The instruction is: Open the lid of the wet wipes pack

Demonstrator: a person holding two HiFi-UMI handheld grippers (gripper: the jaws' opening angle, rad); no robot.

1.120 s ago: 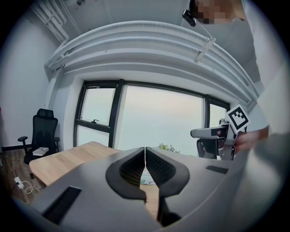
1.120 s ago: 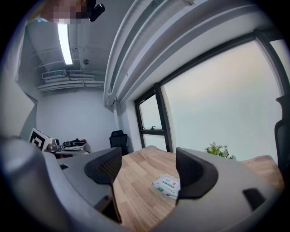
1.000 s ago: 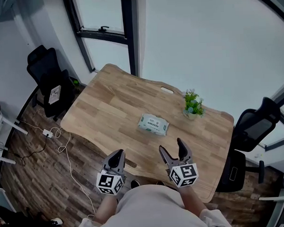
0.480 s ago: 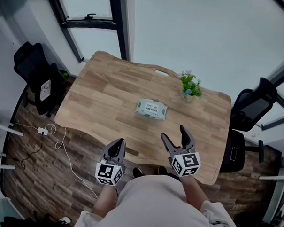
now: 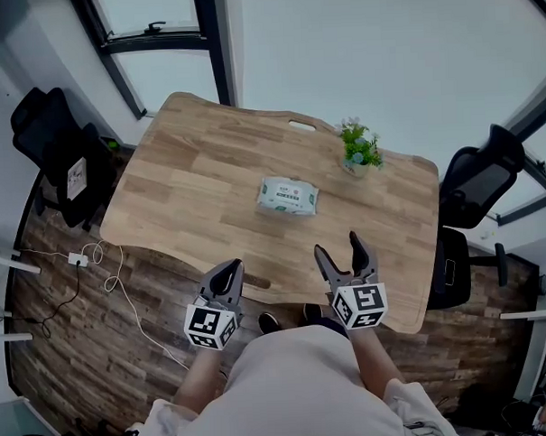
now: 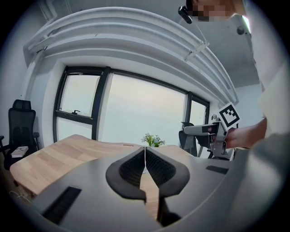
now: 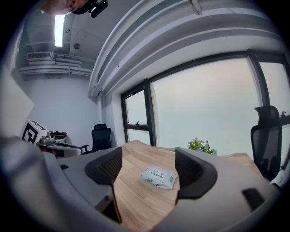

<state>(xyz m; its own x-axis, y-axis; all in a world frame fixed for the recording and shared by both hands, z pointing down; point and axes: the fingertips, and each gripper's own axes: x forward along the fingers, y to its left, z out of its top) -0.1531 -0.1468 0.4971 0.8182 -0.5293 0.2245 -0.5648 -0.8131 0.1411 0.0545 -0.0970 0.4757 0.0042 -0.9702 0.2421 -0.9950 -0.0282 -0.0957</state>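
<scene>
I find the left claw with its jaws together and nothing between them, held at the near edge of the table. The right claw beside it has its jaws wide apart and empty. The wipes lie flat on the table ahead of both claws, well apart from them. The right gripper view frames them between the open jaws, untouched. The lid is too small to judge. A plant stands beyond the right claw.
</scene>
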